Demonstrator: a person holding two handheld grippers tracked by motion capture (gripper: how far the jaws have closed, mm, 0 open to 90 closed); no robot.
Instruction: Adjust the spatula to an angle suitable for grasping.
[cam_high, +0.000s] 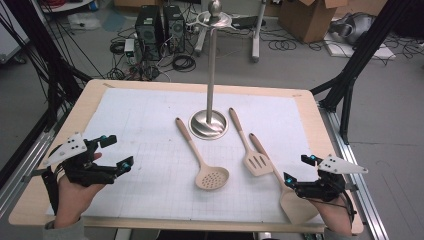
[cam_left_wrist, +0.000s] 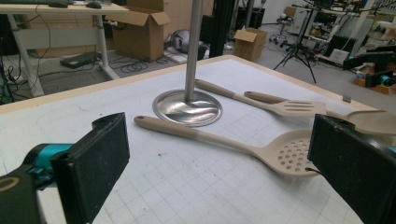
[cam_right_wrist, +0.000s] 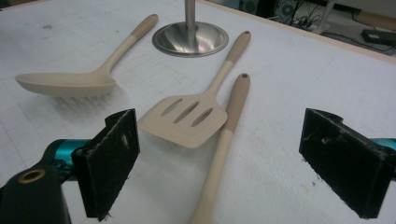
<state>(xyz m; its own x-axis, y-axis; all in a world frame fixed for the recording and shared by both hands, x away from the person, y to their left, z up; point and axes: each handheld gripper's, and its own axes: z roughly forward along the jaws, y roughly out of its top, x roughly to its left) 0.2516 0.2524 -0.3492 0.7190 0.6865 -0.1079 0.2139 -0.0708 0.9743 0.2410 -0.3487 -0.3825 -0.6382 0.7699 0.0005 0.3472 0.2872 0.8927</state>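
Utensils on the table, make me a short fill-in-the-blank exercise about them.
1. The number of utensils lying on the table is ____.
2. The skimmer has round ____ in its head.
3. The slotted turner rests across the handle of the plain ____.
4. Both the left gripper and right gripper are ____.

Missing: three; holes; spatula; open

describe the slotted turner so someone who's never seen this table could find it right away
Start at the steel stand in the middle of the white mat. Three beige utensils fan out from its base toward the person; the slotted turner is the middle one, just right of the base. Its flat square head has long slots, unlike the round-holed skimmer to its left and the plain spatula crossing beneath it.
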